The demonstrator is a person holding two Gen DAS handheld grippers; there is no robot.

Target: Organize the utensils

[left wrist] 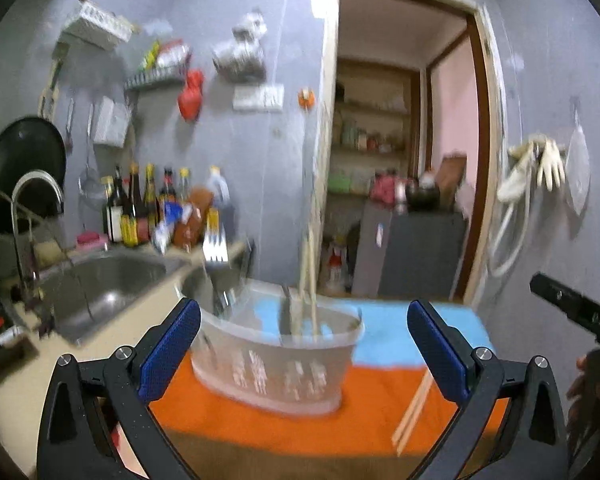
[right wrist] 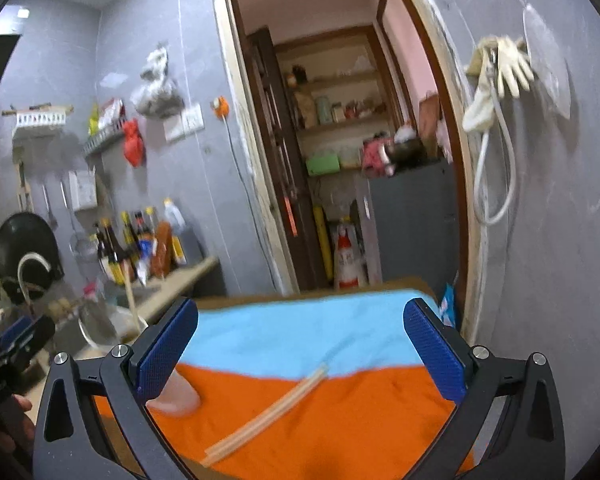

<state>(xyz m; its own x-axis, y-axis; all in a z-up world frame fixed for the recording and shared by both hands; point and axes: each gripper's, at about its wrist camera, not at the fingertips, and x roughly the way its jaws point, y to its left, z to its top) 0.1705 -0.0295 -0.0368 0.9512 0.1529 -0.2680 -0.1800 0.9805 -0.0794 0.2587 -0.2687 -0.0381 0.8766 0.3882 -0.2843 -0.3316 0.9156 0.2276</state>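
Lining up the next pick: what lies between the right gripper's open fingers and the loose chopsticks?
Only bare orange cloth. In the right wrist view the right gripper is open and empty, with the chopsticks lying flat just ahead.

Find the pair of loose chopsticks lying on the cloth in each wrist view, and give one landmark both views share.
Left wrist view: the loose chopsticks lie lower right on the orange part of the cloth, right of the basket.
Right wrist view: they lie bottom centre, running diagonally across the orange part, between the open fingers of the right gripper.
Shared landmark: the pale gloves hanging on the wall right of the doorway.
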